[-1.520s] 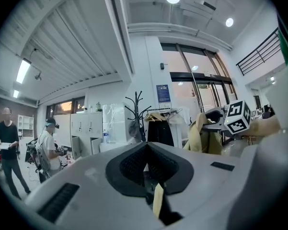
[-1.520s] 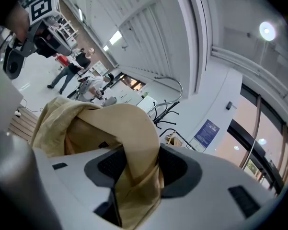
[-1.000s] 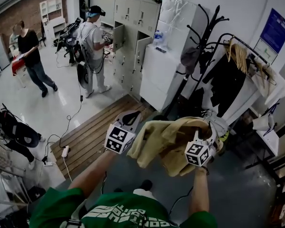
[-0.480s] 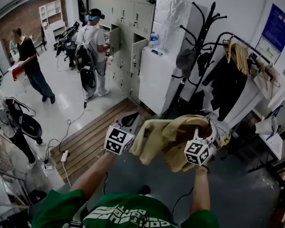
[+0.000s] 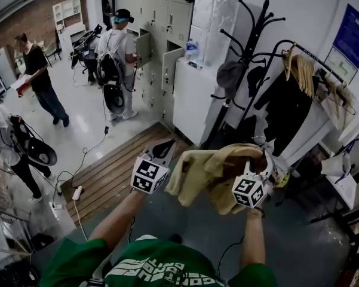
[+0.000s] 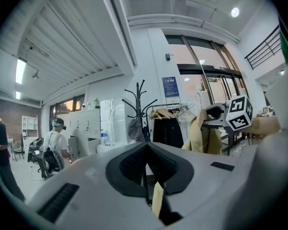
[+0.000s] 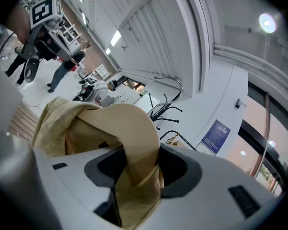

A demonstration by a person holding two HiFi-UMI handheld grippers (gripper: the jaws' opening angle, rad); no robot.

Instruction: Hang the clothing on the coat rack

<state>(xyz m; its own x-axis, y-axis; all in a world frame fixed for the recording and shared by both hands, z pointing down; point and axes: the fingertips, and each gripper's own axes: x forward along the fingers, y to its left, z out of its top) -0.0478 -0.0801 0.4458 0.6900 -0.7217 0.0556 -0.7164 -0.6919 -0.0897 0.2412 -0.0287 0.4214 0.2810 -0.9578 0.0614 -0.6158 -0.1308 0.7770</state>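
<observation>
Tan cloth, the garment, is held up in front of the person between both tools, its length running left to right. Left gripper: jaws closed on a thin edge of the fabric. Right gripper: jaws closed on a thick fold, with most of the bulk on that side.

Below lies grey floor, with wooden decking to the near left.

Beyond the garment and slightly right stands the black coat rack, upright and apart from the cloth. The right gripper is the nearer to it. Its hooks sit high, and one carries a grey cap. In my judgement the garment must go forward and up — led by the right side.

Further right is a clothes rail with hangers. White lockers stand far left of the rack, and other people are well apart on the far left.
</observation>
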